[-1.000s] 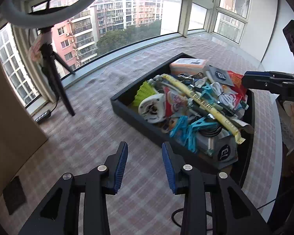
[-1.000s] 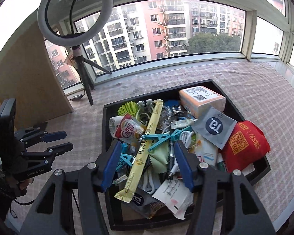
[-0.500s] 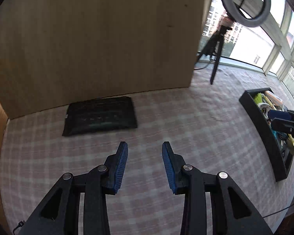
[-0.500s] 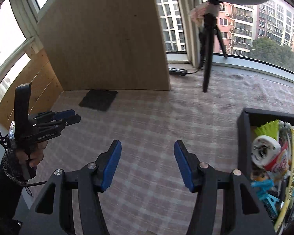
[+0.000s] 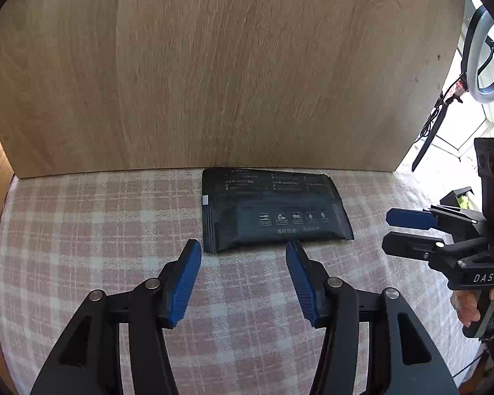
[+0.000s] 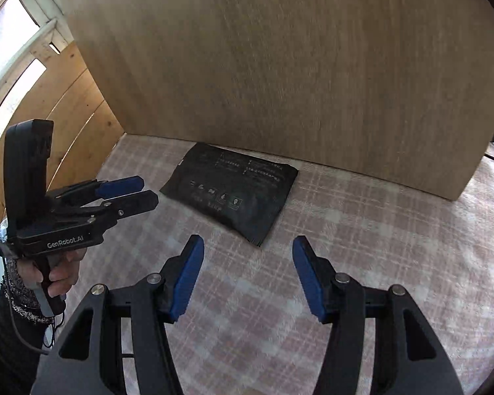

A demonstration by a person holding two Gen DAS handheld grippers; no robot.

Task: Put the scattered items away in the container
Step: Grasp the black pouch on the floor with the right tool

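one black pouch [image 5: 273,212] lies flat on the checked cloth [image 5: 98,230], its far edge close to the foot of the upright wooden board [image 5: 214,65]; whether it touches the board cannot be told. it is the only loose item in view. the container is not identifiable in either view.

left tongs [image 5: 243,253]: spread wide, empty, tips just short of the pouch's near edge. right tongs [image 6: 248,250]: spread wide, empty, near the pouch's near corner, not touching.

handling, by judgement: the pouch looks like a thin, soft foil or plastic pack, light, with crimped seams and a smooth face likely to slip. lying flat, it gives little to pinch from above. the near long edge or the near corner seems the best hold, one pad slid under the seam.

count: one pouch, two tongs, one board, one ring light [image 5: 487,52] at the far right.
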